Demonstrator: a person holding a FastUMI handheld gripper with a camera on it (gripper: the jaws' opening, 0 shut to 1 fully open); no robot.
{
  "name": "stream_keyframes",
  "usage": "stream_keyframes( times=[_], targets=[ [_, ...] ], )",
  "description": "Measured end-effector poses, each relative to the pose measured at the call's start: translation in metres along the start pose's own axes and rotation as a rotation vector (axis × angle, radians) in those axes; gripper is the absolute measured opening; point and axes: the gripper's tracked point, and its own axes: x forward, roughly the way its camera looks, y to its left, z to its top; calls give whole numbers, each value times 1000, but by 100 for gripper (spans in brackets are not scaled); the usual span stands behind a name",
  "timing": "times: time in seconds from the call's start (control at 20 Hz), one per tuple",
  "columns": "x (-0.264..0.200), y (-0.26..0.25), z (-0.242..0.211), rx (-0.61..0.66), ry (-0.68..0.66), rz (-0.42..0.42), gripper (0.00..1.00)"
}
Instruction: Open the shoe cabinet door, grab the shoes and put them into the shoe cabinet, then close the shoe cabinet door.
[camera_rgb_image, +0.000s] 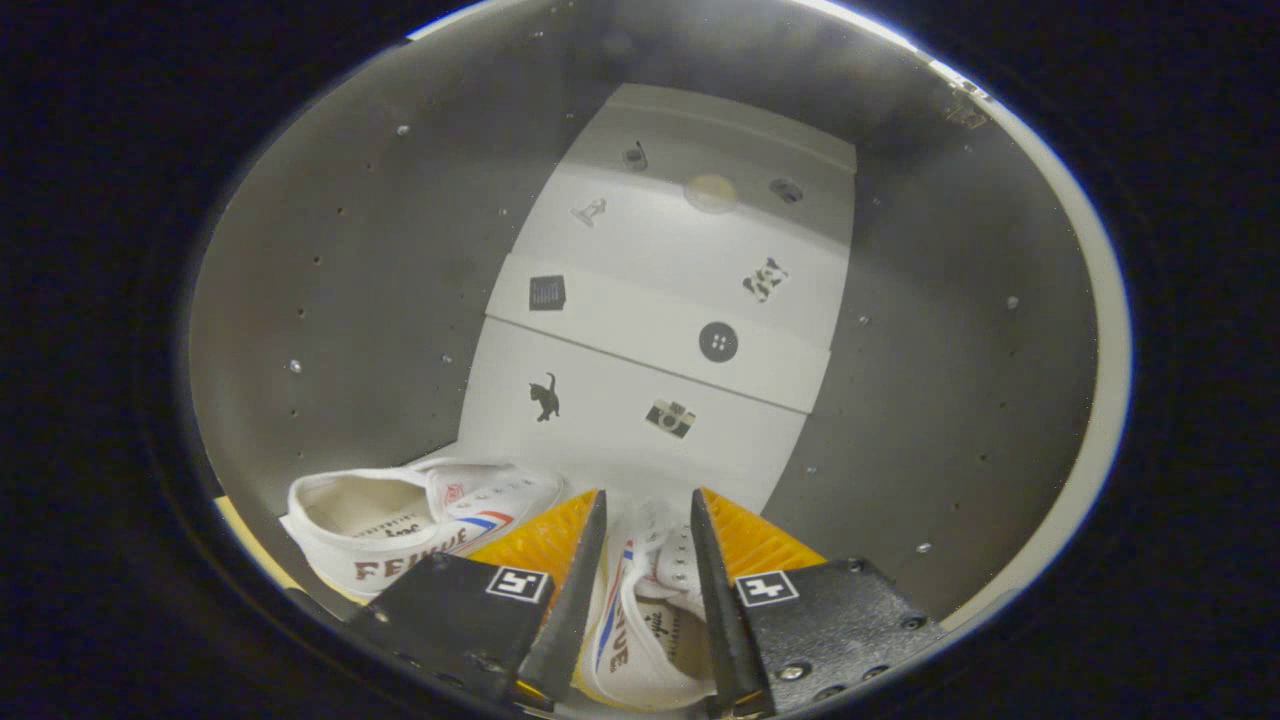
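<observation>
Inside the shoe cabinet, both shoes are already in, so by my reading only letting go, withdrawing and closing the door remain. One white canvas sneaker, striped red and blue, sits between the fingers of the gripper, which seem clenched on its sides. Its twin rests just left, against the sticker-dotted white back panel.

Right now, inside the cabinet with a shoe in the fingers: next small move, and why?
Probably lower a touch and open. The hand-held gripper is closed on a white shoe, deep in the cabinet; the other shoe already lies just left, the back panel close ahead. Whether the held shoe touches the floor is hidden.
</observation>
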Motion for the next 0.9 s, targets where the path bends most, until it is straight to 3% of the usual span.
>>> stream_keyframes(
  times=[0.15, 0.25, 0.35, 0.55, 0.9],
  targets=[
    [-31, -4, 14, 40, -10, -35, 71],
    [-59, 6, 27, 70, -11, -3, 82],
    [-90, 16, 39, 55, -9, 43, 100],
    [-159, 14, 83, 6, -46, 14, 100],
    [-325, 9, 167, 49, -142, -20, 100]
  ],
)
